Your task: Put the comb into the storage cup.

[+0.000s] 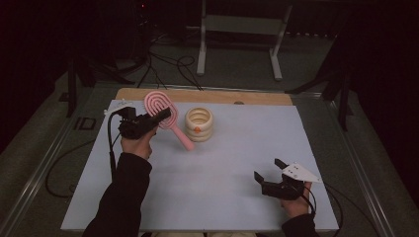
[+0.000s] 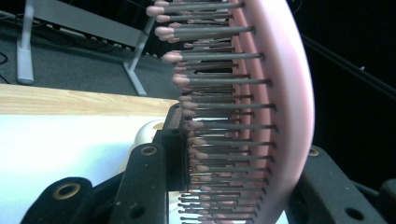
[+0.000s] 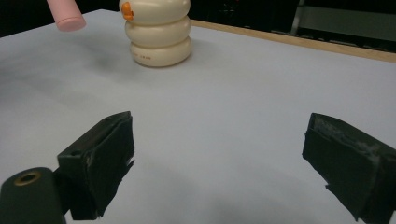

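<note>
Left gripper (image 1: 160,116) clamps brush (image 1: 160,106) by its head, lifted off counter (image 1: 222,163); right gripper (image 1: 269,173) waits, fingers (image 3: 100,156) apart, probably for handover.

Overhead light is brightening the pale table (image 1: 232,163) while the surrounding room is sinking into near black. The high view is looking soft and grainy. In the left gripper view the table's left side is glaring white. The cream ringed container (image 3: 156,32) is casting a faint shadow.
</note>
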The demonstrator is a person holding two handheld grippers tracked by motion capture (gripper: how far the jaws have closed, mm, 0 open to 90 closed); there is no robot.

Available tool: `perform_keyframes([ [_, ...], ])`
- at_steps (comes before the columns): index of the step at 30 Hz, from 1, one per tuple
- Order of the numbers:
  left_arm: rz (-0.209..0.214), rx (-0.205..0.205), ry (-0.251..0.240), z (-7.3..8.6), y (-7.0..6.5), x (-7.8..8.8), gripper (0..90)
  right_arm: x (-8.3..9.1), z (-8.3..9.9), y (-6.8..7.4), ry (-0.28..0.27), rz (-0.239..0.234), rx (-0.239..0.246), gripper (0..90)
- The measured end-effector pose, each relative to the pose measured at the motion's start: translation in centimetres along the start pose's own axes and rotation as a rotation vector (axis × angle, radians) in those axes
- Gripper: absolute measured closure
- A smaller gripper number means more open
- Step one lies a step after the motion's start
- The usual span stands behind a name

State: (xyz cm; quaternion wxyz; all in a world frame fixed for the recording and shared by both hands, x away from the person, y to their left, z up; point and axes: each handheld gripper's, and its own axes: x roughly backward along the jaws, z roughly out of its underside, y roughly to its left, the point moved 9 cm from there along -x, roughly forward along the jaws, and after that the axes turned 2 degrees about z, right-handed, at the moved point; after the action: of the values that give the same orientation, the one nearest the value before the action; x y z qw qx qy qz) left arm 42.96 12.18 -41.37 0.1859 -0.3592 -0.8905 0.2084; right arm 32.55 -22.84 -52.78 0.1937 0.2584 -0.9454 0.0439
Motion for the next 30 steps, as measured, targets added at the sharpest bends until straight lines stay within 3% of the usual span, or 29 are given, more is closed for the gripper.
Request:
perform_keyframes([
  [30,-0.027,-0.015,-0.005,-1.1,0.6,-0.6,64.3,0.0,0.0,0.0,0.001,-0.003,0.000,9.1],
])
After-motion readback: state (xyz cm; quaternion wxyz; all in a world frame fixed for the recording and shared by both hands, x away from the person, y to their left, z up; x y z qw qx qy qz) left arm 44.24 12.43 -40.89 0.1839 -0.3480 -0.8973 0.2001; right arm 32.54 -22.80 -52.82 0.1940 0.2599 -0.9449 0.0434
